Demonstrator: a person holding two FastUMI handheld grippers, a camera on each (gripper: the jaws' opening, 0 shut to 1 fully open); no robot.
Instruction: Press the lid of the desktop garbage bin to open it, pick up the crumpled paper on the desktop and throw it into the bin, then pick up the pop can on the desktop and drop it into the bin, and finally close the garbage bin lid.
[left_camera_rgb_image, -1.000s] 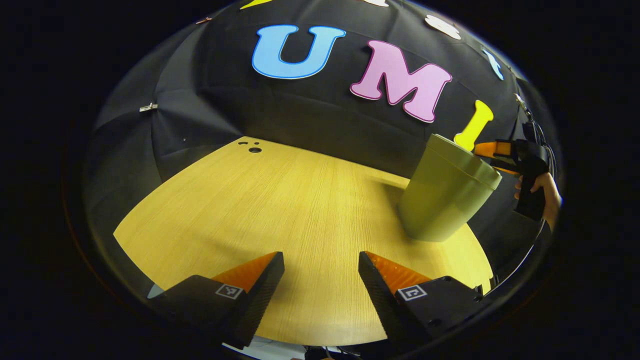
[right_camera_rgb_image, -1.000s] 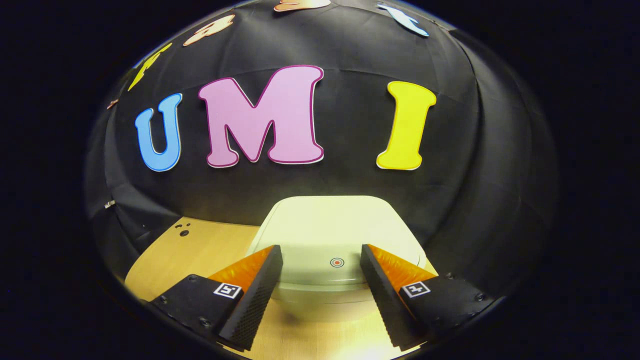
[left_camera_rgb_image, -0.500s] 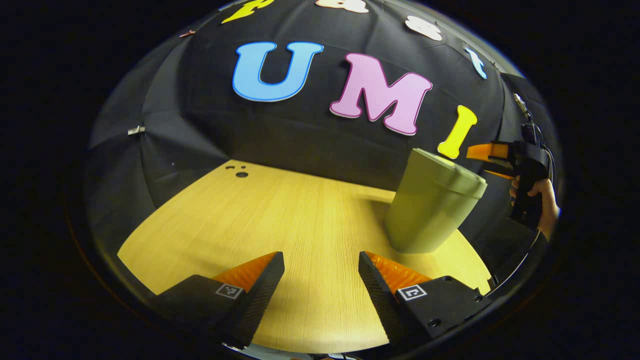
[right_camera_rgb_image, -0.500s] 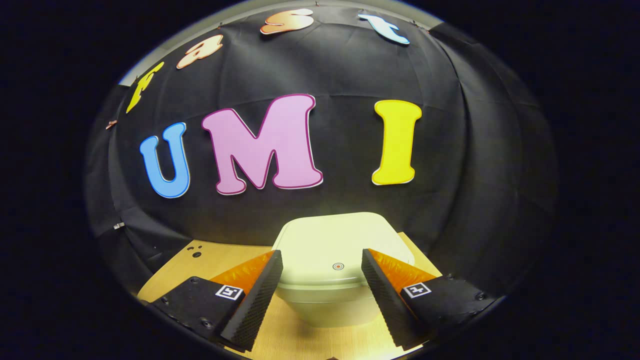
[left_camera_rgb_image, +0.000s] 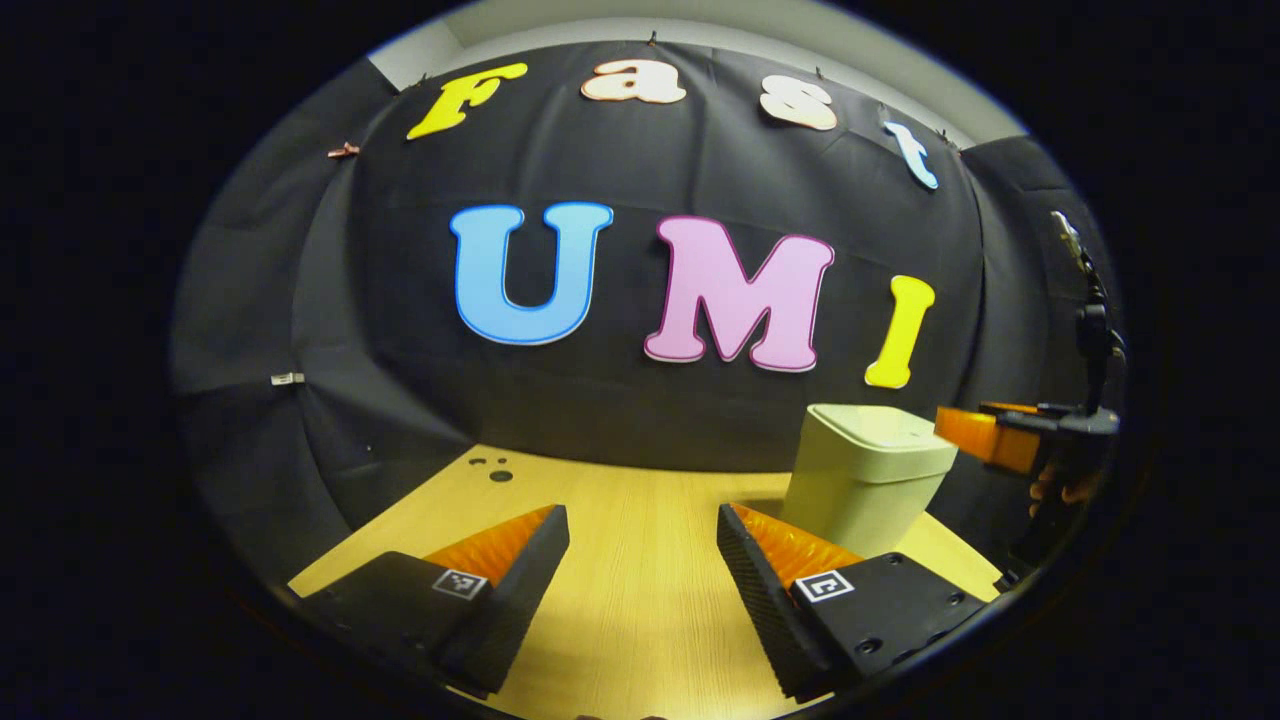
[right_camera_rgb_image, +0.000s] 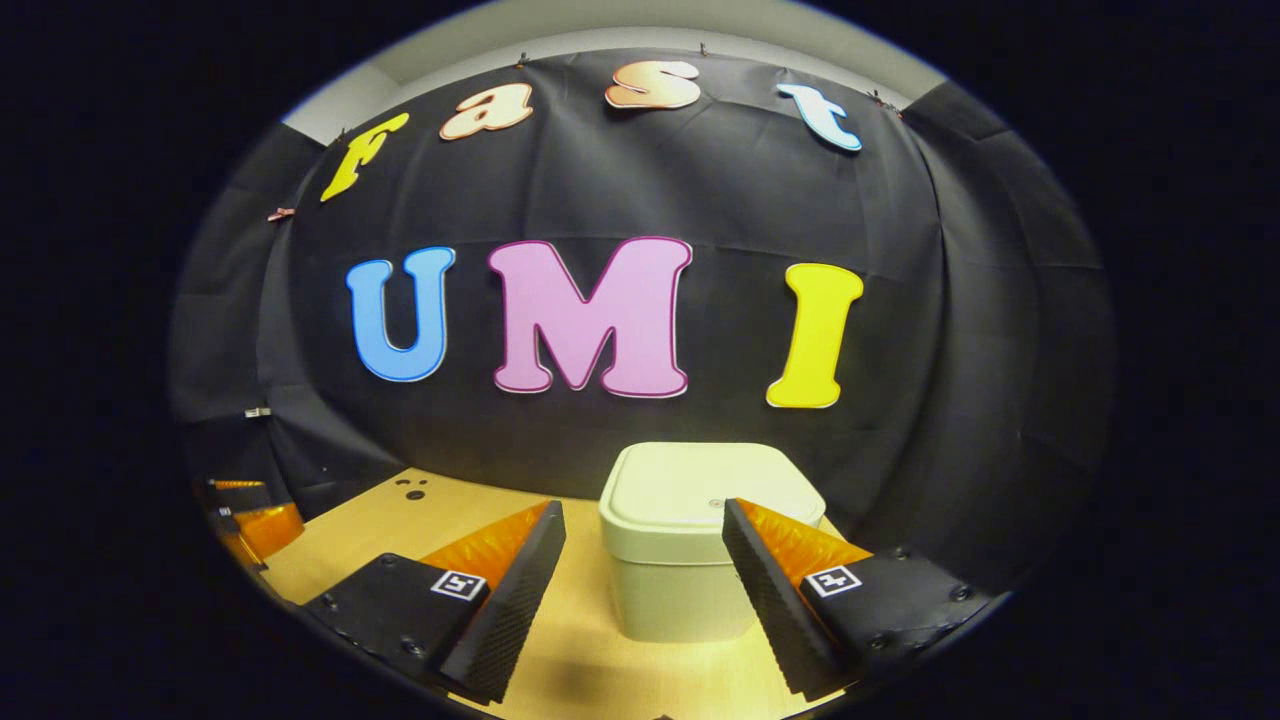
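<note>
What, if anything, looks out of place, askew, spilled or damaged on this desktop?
Nothing stands out. The garbage bin stands upright on the table with its lid shut flat. Both the left gripper and the right gripper hang open, touching nothing.

The bin (right_camera_rgb_image: 690, 560), lid shut, stands far right on the table (left_camera_rgb_image: 640, 600), just before the wall; bare wood lies open to its left.

Left gripper (left_camera_rgb_image: 643, 535) is level with its fingers spread wide — nothing between them. Right gripper (right_camera_rgb_image: 643, 530) is likewise spread and empty; in the left gripper view it juts in from the right, a hand (left_camera_rgb_image: 1058, 490) under it.
</note>
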